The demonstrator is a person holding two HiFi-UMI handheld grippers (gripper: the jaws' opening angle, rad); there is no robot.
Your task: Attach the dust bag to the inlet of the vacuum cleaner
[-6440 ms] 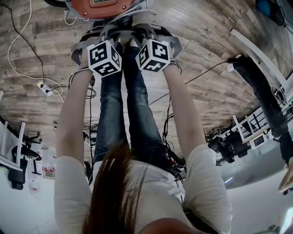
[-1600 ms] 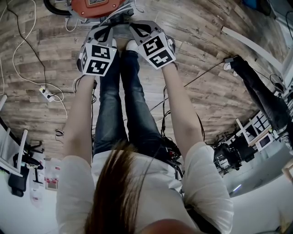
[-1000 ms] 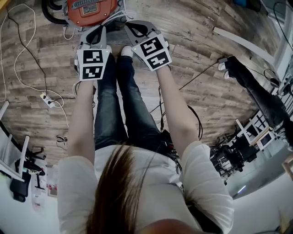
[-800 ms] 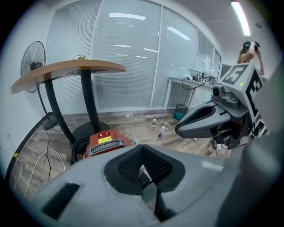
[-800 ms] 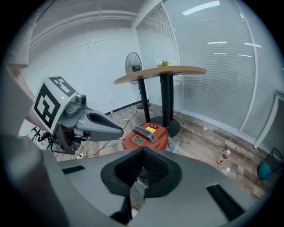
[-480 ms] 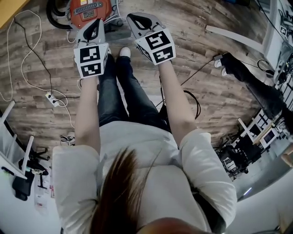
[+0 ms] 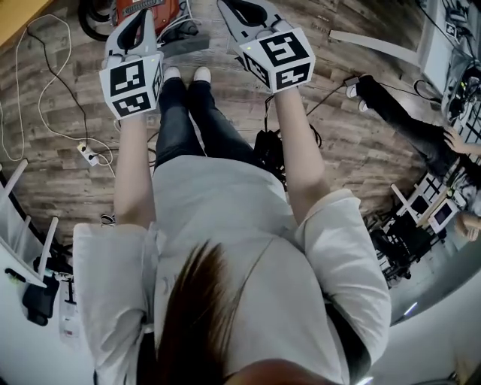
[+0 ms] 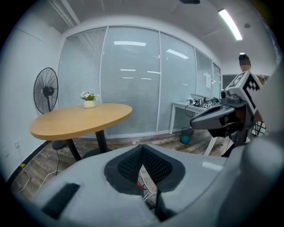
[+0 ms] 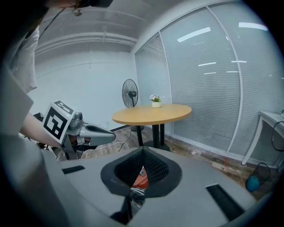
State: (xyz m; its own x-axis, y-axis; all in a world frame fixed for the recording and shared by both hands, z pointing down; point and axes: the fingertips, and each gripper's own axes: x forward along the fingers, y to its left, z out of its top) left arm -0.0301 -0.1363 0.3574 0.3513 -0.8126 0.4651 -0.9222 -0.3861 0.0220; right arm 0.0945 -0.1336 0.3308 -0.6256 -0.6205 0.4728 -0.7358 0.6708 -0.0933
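The orange vacuum cleaner (image 7: 146, 6) stands on the wooden floor at the top edge of the head view, beyond the person's white shoes (image 7: 186, 74). A grey flat piece (image 7: 183, 30) lies beside it; I cannot tell if this is the dust bag. My left gripper (image 7: 139, 16) and my right gripper (image 7: 240, 7) are held up side by side above the floor, both shut and empty. In the left gripper view the left gripper (image 8: 143, 150) has its jaws together. The right gripper (image 9: 143, 153) shows a sliver of the orange vacuum (image 9: 141, 179) below its closed jaws.
White and black cables and a power strip (image 7: 89, 156) lie on the floor at left. A second person's legs (image 7: 398, 113) and a white bar (image 7: 368, 46) are at right. A round wooden table (image 8: 82, 117), a standing fan (image 8: 45, 91) and a desk (image 8: 195, 106) stand ahead.
Both grippers have risen from down by the vacuum cleaner as the person straightened up. Their jaws stayed shut and nothing came up with them.
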